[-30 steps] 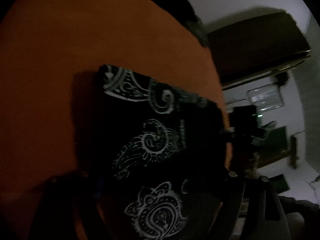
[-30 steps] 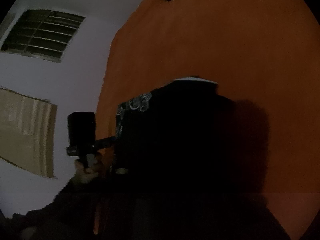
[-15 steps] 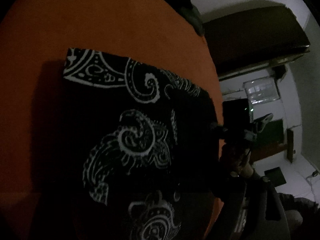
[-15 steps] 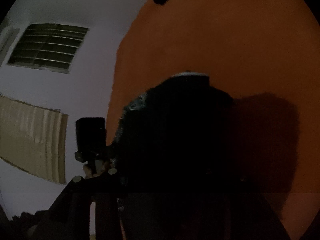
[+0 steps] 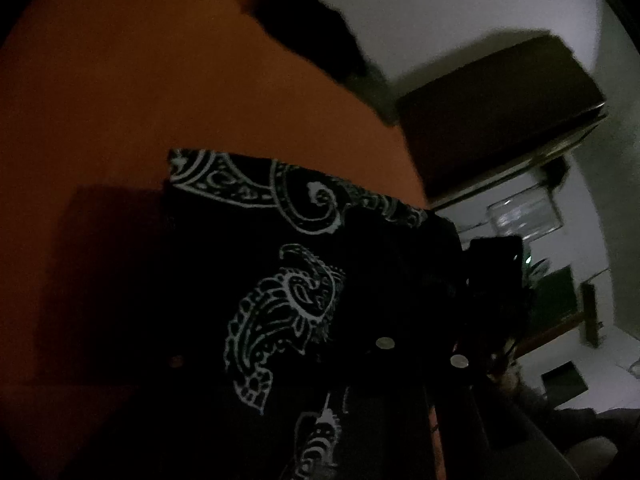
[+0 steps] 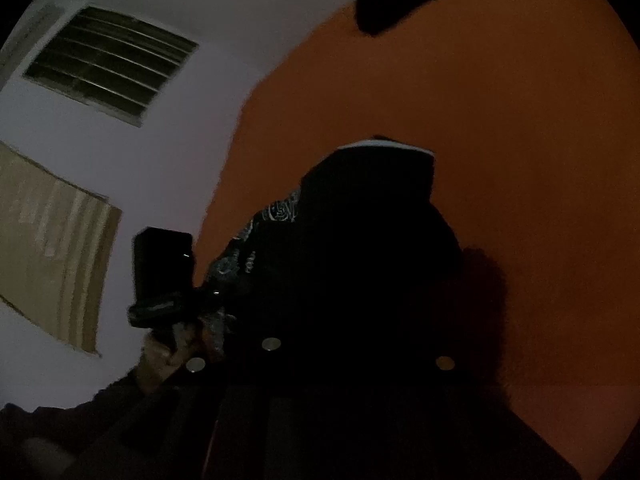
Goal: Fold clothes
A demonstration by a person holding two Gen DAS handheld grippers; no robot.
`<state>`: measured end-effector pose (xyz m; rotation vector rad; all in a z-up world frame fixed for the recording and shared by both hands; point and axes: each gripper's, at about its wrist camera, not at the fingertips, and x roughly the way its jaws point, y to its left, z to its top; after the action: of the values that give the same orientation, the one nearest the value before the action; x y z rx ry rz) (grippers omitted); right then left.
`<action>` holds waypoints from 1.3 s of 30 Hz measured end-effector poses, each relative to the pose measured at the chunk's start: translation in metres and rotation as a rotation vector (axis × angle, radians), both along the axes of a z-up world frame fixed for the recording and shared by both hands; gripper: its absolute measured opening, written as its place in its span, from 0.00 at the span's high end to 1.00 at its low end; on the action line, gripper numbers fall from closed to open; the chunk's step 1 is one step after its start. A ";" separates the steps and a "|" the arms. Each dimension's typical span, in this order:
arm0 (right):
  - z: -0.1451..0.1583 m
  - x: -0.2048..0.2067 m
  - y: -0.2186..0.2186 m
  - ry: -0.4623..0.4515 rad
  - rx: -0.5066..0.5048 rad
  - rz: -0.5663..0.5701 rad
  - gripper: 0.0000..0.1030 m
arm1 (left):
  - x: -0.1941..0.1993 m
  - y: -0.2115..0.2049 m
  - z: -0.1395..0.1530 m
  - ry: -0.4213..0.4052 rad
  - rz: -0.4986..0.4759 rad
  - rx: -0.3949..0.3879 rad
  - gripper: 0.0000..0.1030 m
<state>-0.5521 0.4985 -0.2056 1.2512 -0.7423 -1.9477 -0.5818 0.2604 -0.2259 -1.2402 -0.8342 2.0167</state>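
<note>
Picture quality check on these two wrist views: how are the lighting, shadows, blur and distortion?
Left wrist view: very dim, fisheye-bent, slightly blurred; the white paisley print on the black cloth still reads, and a hard shadow lies on the orange surface. Right wrist view: darker still; the cloth is nearly a silhouette, the gripper fingers are lost in black, and only the pale wall and the window vent are legible.

Dim room with pale walls

A louvred window [image 6: 110, 64] is showing high on the white wall [image 6: 168, 152], a beige curtain [image 6: 52, 248] hanging below; light is staying low.
</note>
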 end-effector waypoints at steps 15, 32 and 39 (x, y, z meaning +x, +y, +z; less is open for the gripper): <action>0.199 -0.002 0.047 0.328 -0.002 -0.019 0.93 | -0.018 0.047 0.222 0.338 -0.026 0.026 0.79; 0.401 -0.099 0.205 0.297 0.115 -0.129 0.93 | -0.159 0.210 0.360 0.292 0.063 -0.032 0.83; 0.371 -0.186 0.267 0.343 0.173 -0.009 0.94 | -0.218 0.269 0.302 0.266 0.205 -0.045 0.84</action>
<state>-0.7383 0.7651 0.1650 0.9712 -0.4134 -2.1961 -0.7997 0.5292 0.0757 -0.9119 -0.8160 2.3133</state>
